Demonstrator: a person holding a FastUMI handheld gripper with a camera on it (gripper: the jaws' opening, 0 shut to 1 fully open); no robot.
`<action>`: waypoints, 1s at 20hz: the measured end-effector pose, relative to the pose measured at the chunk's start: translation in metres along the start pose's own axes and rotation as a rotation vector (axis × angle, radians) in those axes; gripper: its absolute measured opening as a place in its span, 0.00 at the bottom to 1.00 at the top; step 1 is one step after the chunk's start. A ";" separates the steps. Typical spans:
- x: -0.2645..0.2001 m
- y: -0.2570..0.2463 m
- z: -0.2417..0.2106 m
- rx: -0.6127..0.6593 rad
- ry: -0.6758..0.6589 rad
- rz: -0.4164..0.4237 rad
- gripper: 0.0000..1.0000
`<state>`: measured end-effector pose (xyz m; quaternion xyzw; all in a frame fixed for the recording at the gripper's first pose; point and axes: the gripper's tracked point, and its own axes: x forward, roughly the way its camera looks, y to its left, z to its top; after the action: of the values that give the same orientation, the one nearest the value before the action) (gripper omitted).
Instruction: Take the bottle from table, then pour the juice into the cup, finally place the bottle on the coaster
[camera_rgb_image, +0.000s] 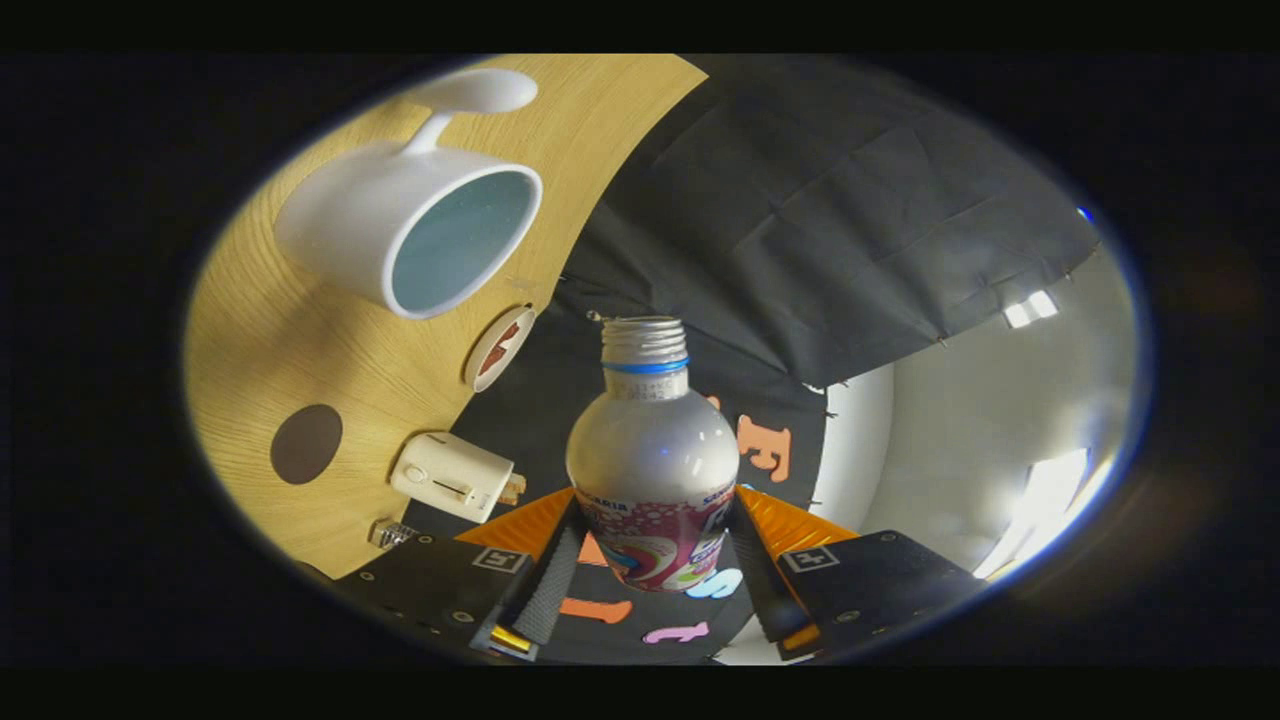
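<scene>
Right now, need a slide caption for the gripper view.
Gripper shut on uncapped juice bottle, tilted toward white cup on wooden table.

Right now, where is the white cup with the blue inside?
The white cup lies beyond the fingers on the wooden table, past the dark round coaster, left of the gripped bottle.

Bottle between my fingers, table tilted away at upper left

My gripper (652, 560) clamps the bottle (652, 470) from both sides at lower centre. On the table (260, 330), the cup (410, 235) sits upper left, the coaster (306, 444) below it, a round disc (499, 347) between cup and bottle.
</scene>
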<state>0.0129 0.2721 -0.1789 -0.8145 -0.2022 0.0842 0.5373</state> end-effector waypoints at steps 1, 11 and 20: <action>0.000 0.003 -0.001 0.017 0.002 0.008 0.76; 0.011 0.032 -0.009 0.398 0.053 0.099 0.77; 0.021 0.063 -0.053 0.869 0.232 0.144 0.77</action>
<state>0.0653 0.2146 -0.2129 -0.5294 -0.0293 0.1068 0.8411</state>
